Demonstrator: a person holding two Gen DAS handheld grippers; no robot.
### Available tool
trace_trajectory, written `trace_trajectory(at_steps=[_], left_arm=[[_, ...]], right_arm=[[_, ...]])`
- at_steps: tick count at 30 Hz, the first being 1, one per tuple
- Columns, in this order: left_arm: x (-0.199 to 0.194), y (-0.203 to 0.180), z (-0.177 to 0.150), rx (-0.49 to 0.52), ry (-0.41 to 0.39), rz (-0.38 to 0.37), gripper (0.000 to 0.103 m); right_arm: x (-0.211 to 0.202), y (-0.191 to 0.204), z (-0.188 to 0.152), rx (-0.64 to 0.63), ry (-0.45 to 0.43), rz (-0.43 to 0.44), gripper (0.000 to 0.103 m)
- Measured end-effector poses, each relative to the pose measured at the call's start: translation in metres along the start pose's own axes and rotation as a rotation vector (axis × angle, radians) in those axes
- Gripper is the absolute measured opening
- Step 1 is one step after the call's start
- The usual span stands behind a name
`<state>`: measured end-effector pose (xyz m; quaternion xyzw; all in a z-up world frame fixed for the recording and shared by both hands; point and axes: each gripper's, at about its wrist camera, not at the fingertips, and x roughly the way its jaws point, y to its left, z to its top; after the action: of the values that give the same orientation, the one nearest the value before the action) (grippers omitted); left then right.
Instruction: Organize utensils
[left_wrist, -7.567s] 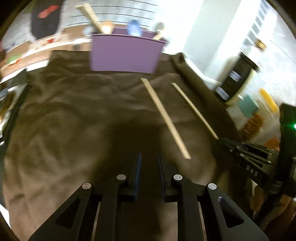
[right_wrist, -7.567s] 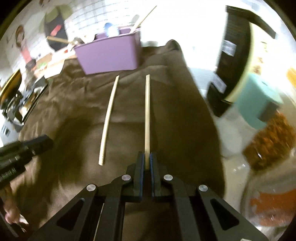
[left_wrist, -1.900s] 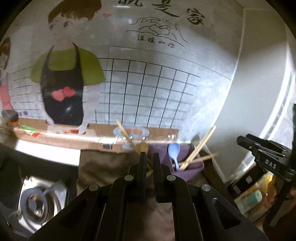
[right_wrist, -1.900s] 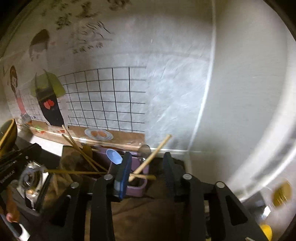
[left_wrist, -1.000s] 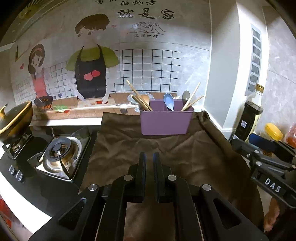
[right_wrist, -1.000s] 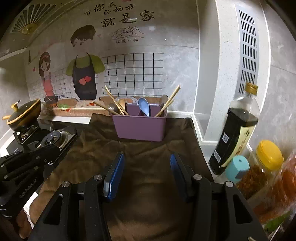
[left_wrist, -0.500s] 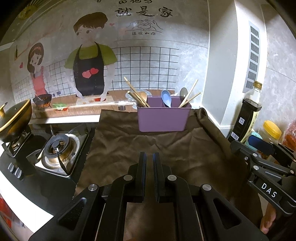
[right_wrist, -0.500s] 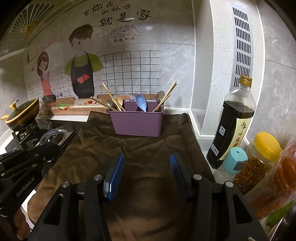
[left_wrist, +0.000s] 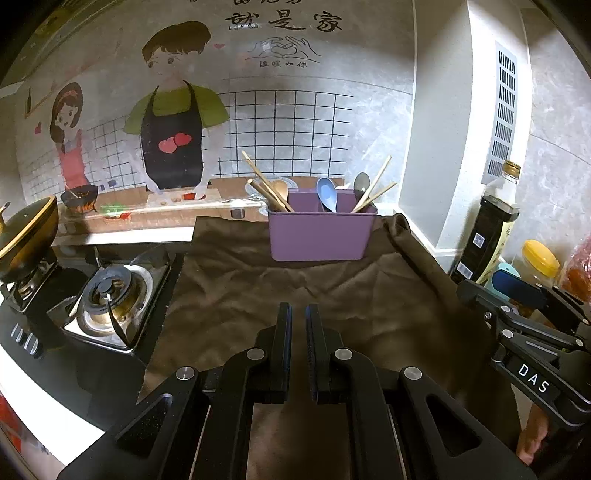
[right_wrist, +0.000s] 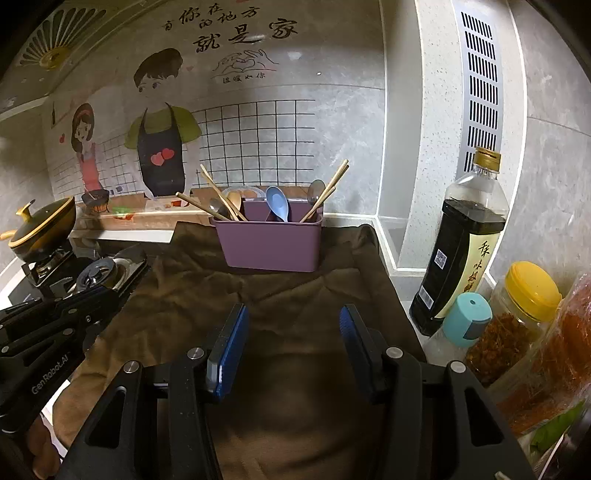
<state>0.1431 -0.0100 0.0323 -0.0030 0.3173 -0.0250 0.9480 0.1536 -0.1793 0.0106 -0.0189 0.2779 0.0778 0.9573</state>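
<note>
Left tongs (left_wrist: 298, 314) nearly closed, right tongs (right_wrist: 293, 317) wide, both empty — a careless reach could tip the holder (right_wrist: 271, 243).

Utensil lower ends hidden inside purple caddy (right_wrist: 271, 245); orange packet (right_wrist: 565, 347) cut off at right edge.

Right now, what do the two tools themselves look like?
Both are black, angular frames with silver screw heads. The right tool has blue ribbed pads and white "DAS" lettering on its side. The left tool has narrow dark fingers and white "GenRobot.AI" lettering.
</note>
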Motion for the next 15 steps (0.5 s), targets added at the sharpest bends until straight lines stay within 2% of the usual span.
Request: trace_trajectory(at_steps=[15], left_arm=[[0.0009, -0.0018, -0.0002, 0.002, 0.005, -0.012, 0.009]], right_arm=[[0.0032, -0.0051, 0.0, 0.016, 0.004, -0.016, 0.049]])
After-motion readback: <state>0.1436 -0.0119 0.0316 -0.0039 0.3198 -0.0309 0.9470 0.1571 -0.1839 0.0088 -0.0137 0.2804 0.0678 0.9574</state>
